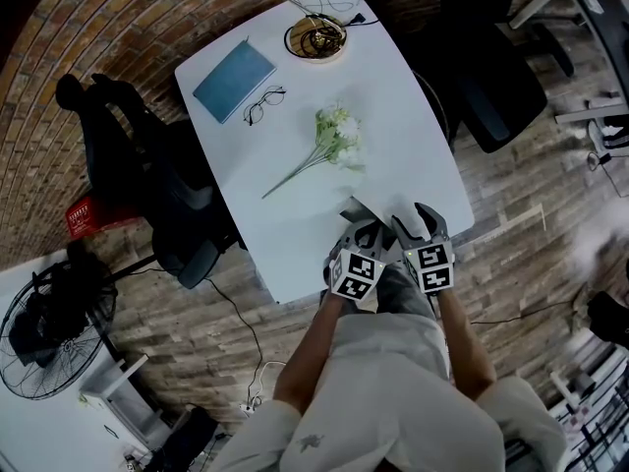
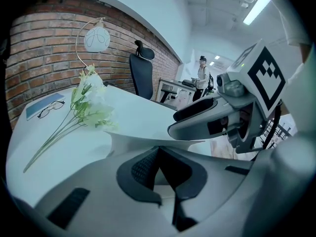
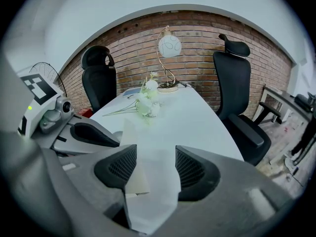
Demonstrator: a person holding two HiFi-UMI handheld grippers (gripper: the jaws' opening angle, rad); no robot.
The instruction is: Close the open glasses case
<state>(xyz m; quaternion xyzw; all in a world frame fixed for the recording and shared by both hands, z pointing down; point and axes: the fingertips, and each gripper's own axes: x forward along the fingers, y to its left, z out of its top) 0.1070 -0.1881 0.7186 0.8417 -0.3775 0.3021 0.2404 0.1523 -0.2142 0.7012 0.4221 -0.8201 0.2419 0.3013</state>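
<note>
The open glasses case (image 1: 366, 207), white with a cream inside, lies at the near edge of the white table (image 1: 413, 116). My left gripper (image 1: 366, 232) sits at its near left side. In the left gripper view the left gripper (image 2: 159, 154) has its jaws together at the tips, with the case's flap (image 2: 148, 132) spreading out just beyond them. My right gripper (image 1: 418, 224) is beside it on the right. In the right gripper view the right gripper (image 3: 150, 167) stands open over the case (image 3: 150, 152), whose left edge is hidden behind one pad.
Farther up the table lie a bunch of white flowers (image 1: 334, 141), a pair of glasses (image 1: 263, 104), a blue book (image 1: 234, 79) and a globe lamp (image 1: 319, 8). Black office chairs (image 1: 147, 175) (image 1: 491, 77) flank the table. A floor fan (image 1: 54, 332) stands at the left.
</note>
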